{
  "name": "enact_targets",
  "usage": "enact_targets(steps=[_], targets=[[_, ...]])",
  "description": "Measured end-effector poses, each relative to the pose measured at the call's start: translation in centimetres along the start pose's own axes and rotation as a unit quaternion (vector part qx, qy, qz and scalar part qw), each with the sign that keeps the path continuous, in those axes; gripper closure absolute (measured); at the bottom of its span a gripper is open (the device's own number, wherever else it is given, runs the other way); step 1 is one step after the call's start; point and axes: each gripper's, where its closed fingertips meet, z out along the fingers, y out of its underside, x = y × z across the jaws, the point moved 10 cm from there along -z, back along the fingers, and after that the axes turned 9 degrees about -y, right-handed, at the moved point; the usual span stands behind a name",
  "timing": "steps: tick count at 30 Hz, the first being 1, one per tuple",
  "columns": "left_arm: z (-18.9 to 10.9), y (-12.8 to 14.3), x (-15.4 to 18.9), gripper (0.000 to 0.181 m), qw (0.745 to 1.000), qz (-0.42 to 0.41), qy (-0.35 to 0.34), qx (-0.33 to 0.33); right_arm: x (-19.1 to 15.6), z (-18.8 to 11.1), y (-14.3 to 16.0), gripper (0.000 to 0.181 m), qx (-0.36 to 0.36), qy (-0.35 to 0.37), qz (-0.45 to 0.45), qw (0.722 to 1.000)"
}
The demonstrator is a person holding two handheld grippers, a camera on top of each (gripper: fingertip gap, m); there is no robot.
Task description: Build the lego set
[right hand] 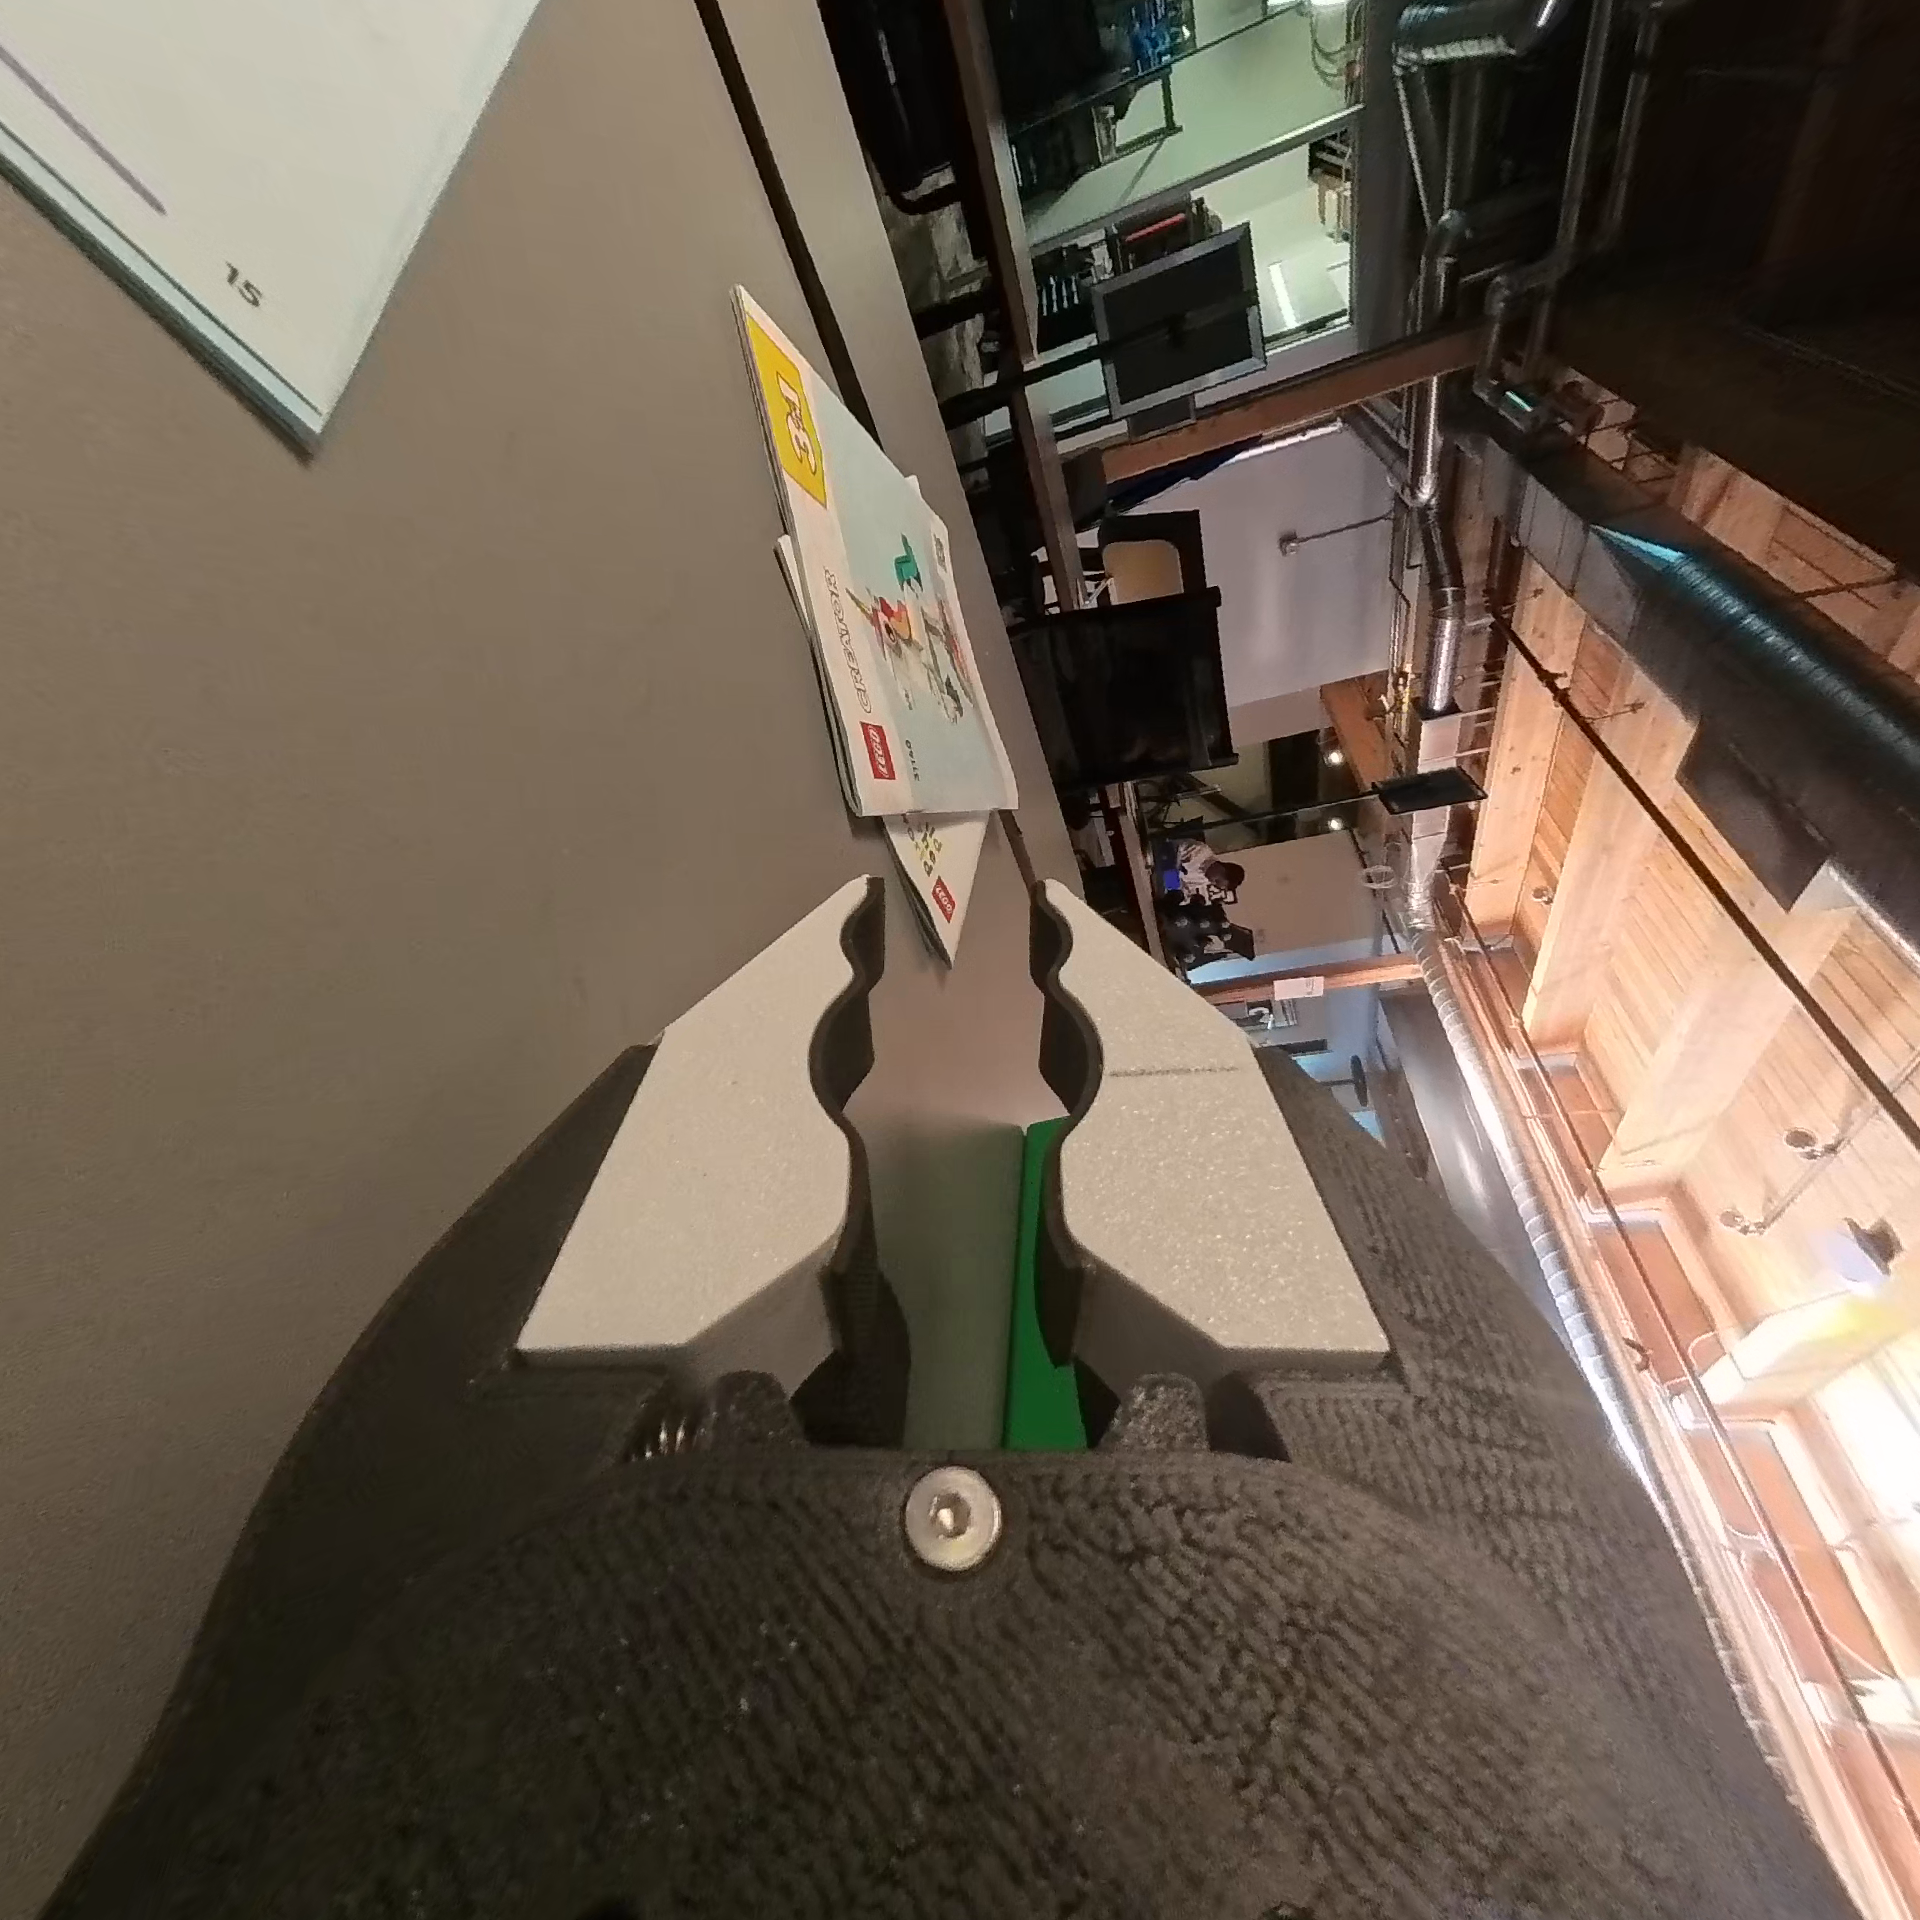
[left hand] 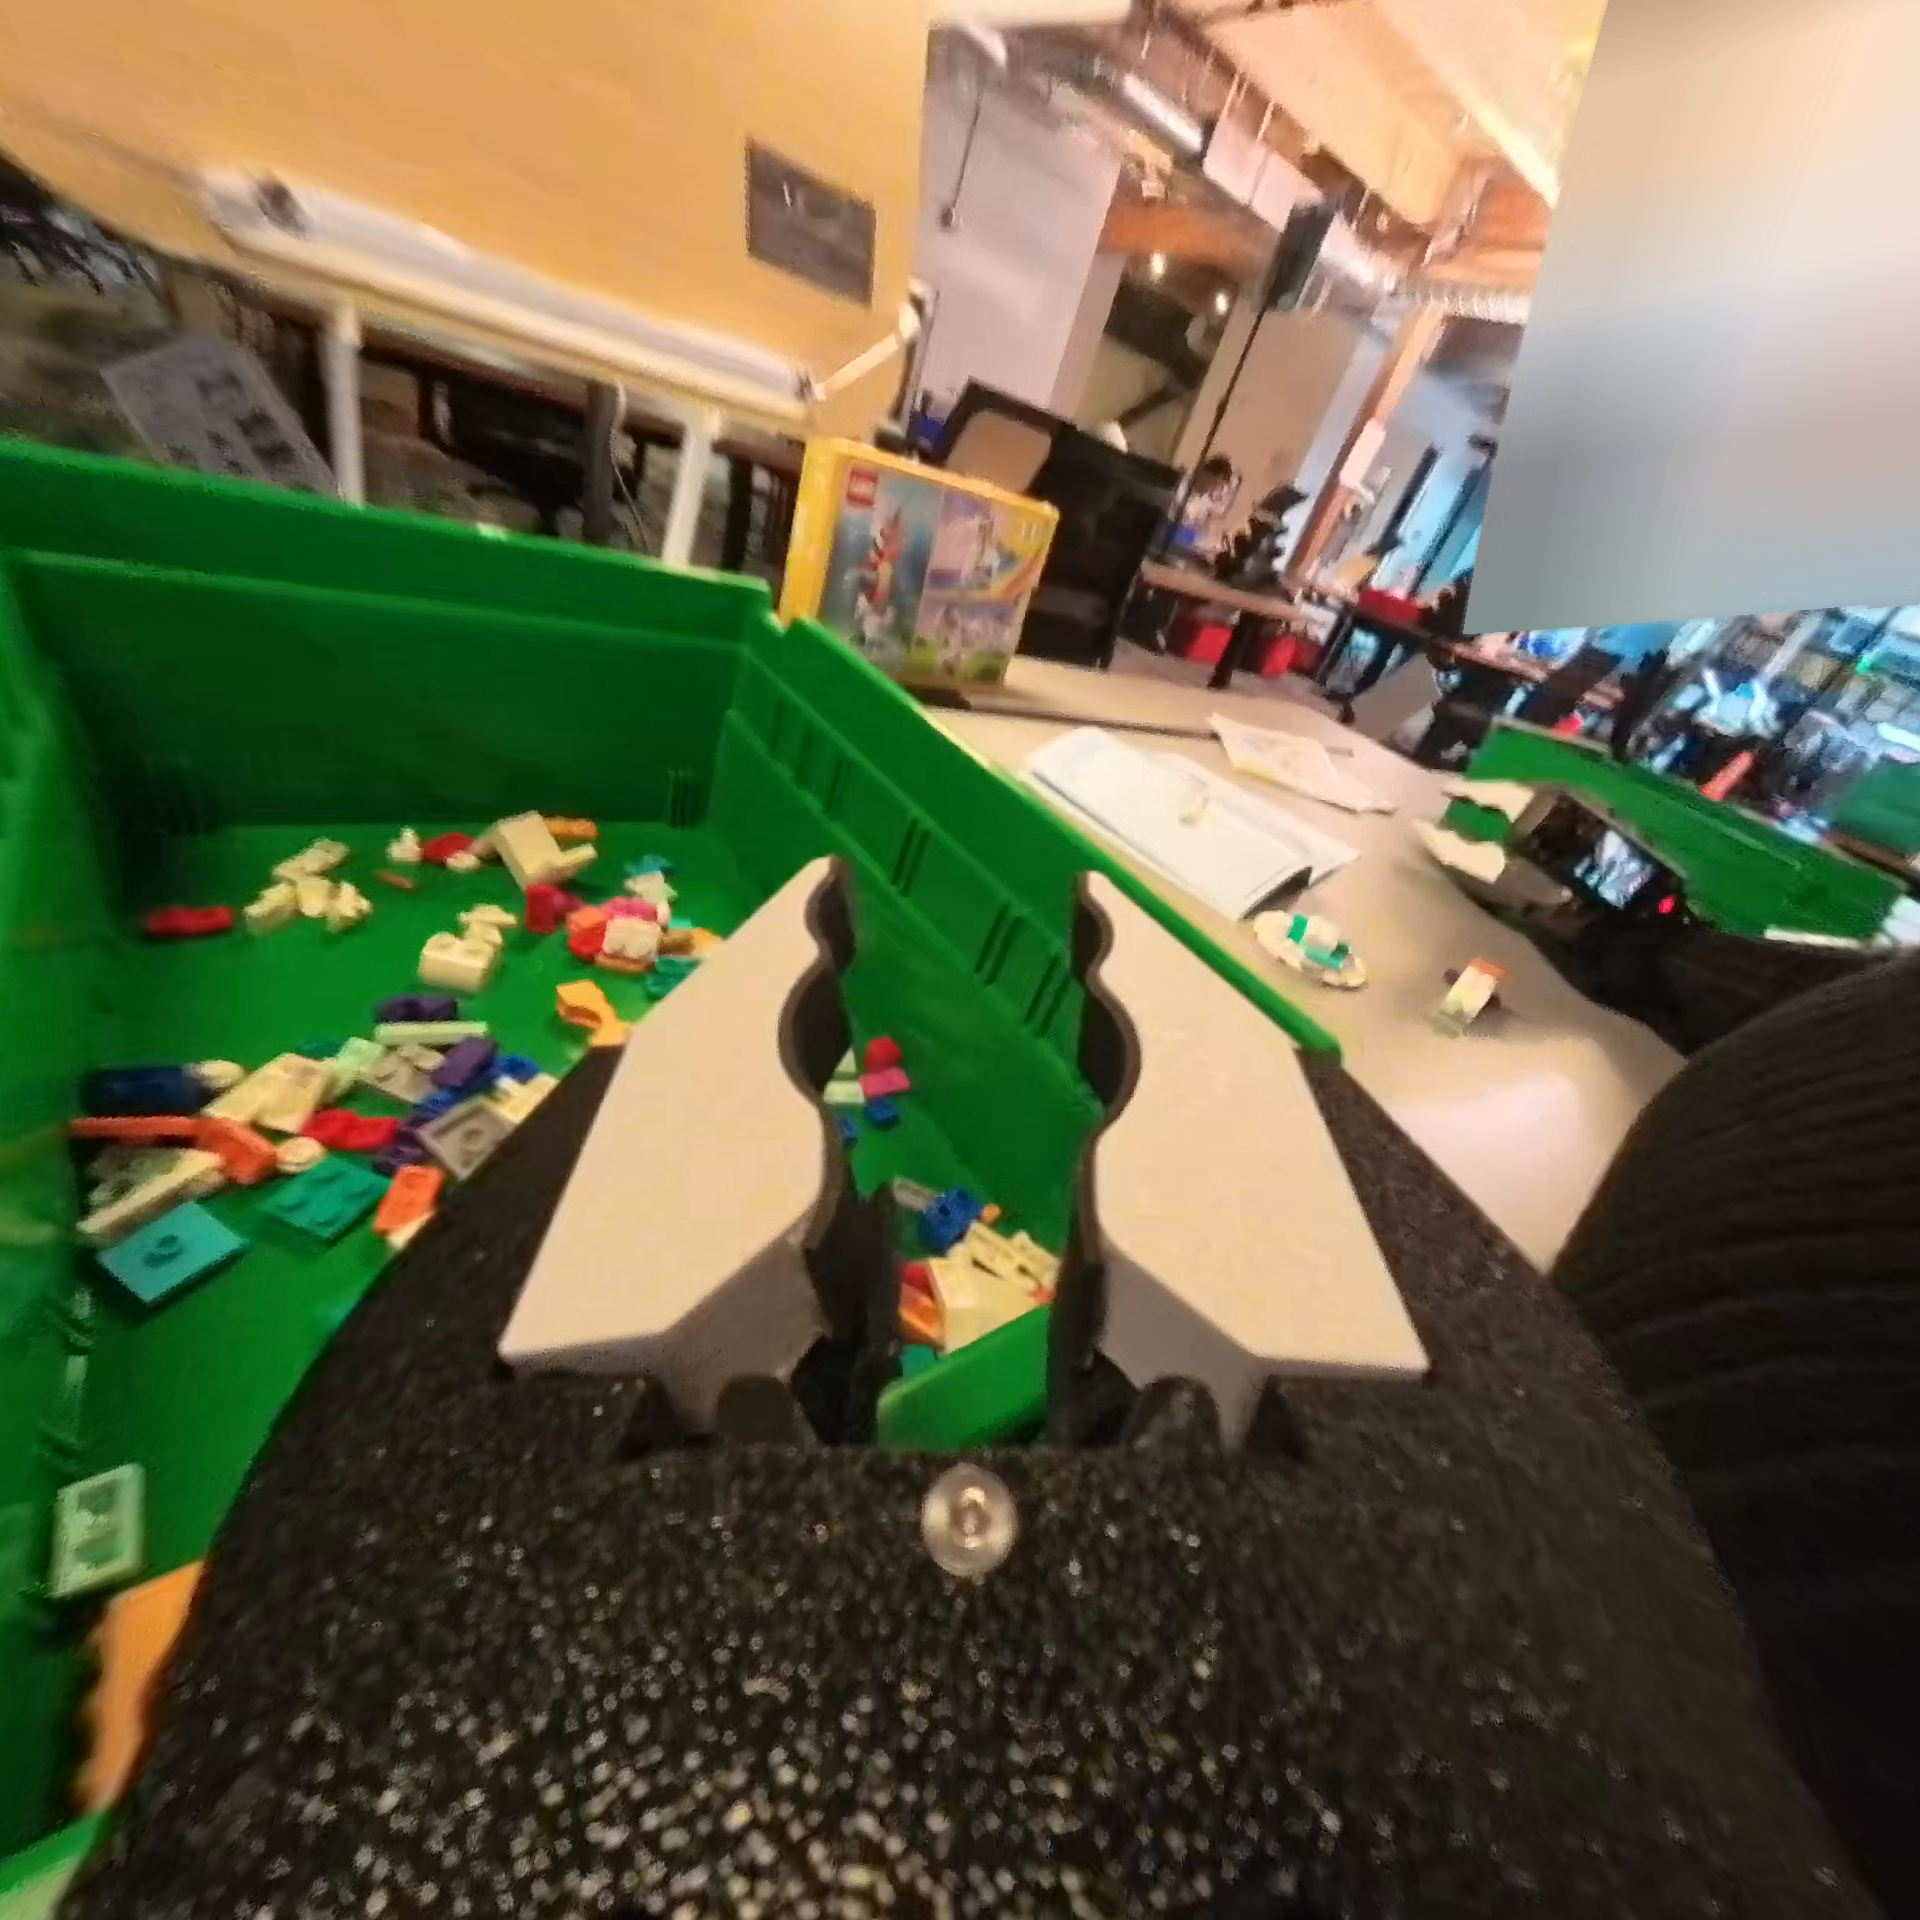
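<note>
Closest to the lens, the left gripper [left hand: 956, 894] has its fingers spread wide with nothing between them, poised above the right-hand wall of a green bin [left hand: 894, 748]. Loose lego pieces [left hand: 343, 1081] lie scattered on the bin floor to the left of the fingers and below them, with a few more seen through the gap. Beyond the fingertips and to the right, on the grey tabletop [left hand: 1475, 1101], sit a small partly built assembly [left hand: 1311, 948], a tiny piece [left hand: 1470, 989], an open instruction booklet [left hand: 1184, 821] and, farther off, the yellow set box [left hand: 920, 566]. The right gripper [right hand: 954, 902] is rolled on its side, its fingers likewise parted and empty, aimed along the tabletop toward closed booklets [right hand: 894, 634]; a green edge [right hand: 1039, 1278] shows low between them. The step in hand looks like fetching the next piece. To do it well, the left gripper should swing leftward and down into the bin, pick a piece lying apart from its neighbours, and close squarely on its flat sides so it does not twist.
</note>
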Motion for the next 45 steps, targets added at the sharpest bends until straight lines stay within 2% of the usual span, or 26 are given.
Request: enact_targets(steps=[3,7,9,13,15,19,23,29,35,37,41,45], targets=[[-1.1,-1.8,-0.9,0.139,0.999,0.014,-0.047,0.002,0.0,0.0,0.0,0.155,-0.003,0.001,0.0,1.0],[-1.6,-3.1,-2.9,0.14,0.983,0.071,-0.146,-0.09,0.0,0.0,0.0,0.155,-0.004,0.003,0.0,1.0],[-1.5,-3.4,-3.7,0.139,0.971,0.099,-0.168,-0.137,0.0,0.0,0.0,0.155,-0.003,0.003,-0.002,1.0],[0.5,-4.0,-4.2,0.14,0.951,0.127,-0.147,-0.239,0.0,0.1,0.0,0.155,-0.005,0.001,-0.003,1.0],[1.6,-4.4,-4.0,0.141,0.935,0.169,-0.142,-0.276,0.0,0.0,0.0,0.155,-0.003,0.001,-0.002,1.0],[3.2,-4.5,-4.0,0.148,0.899,0.244,-0.143,-0.334,0.0,0.0,0.0,0.155,-0.001,0.002,-0.003,1.0],[3.7,-4.5,-4.4,0.151,0.874,0.271,-0.135,-0.38,0.0,0.0,0.0,0.155,-0.001,0.002,-0.004,1.0],[2.5,-5.1,-4.3,0.15,0.867,0.236,-0.042,-0.437,0.0,0.0,0.0,0.156,-0.001,0.002,-0.006,1.0],[2.0,-4.9,-4.2,0.151,0.834,0.27,-0.029,-0.48,0.0,0.0,0.0,0.156,-0.001,0.002,-0.007,1.0],[2.0,-4.7,-4.0,0.15,0.837,0.267,-0.007,-0.477,-0.1,0.0,0.0,0.157,0.0,0.001,-0.007,1.0],[2.3,-4.5,-3.3,0.148,0.866,0.202,0.066,-0.453,-0.1,0.0,0.0,0.158,0.001,0.002,-0.012,1.0],[2.9,-3.5,-2.4,0.148,0.855,0.183,0.125,-0.469,-0.1,0.0,0.0,0.158,-0.001,0.002,-0.012,1.0]])
